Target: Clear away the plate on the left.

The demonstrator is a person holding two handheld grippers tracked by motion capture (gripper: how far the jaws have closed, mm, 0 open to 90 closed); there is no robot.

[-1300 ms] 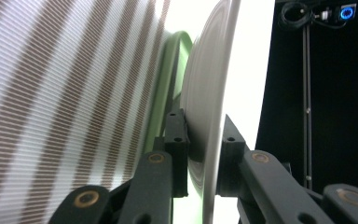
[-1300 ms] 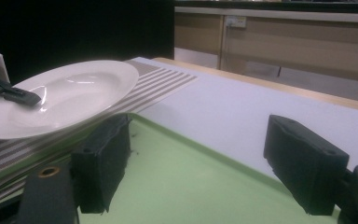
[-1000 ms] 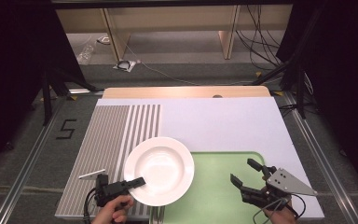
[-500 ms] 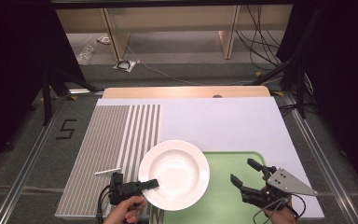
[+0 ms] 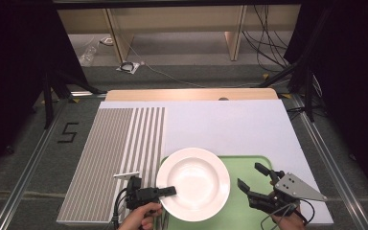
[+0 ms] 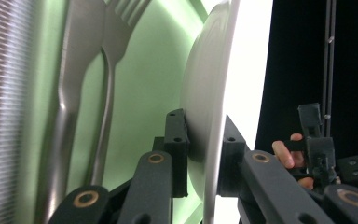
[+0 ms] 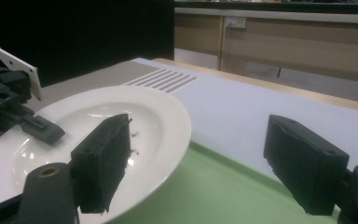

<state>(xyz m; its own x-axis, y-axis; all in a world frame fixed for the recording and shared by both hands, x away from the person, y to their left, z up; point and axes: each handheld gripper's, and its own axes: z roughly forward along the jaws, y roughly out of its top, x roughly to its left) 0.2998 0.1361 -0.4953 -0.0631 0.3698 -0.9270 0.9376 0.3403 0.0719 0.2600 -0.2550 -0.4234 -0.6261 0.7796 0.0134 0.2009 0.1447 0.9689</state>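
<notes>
A white deep plate hangs just above the green tray and covers its left half. My left gripper is shut on the plate's left rim. In the left gripper view its jaws clamp the rim from both sides. The right gripper view shows that grip at the plate's far side, where the left gripper bites the rim. My right gripper stands open over the tray's right part, just right of the plate, with nothing between its jaws.
A fork and a second metal utensil lie on the tray's left side, under the plate. A grey striped mat lies to the left, and a white mat lies behind the tray. Dark floor rails flank the table.
My left gripper has carried the plate to the right, from the striped mat's edge to above the green tray. The right gripper has stayed where it was, still open.
</notes>
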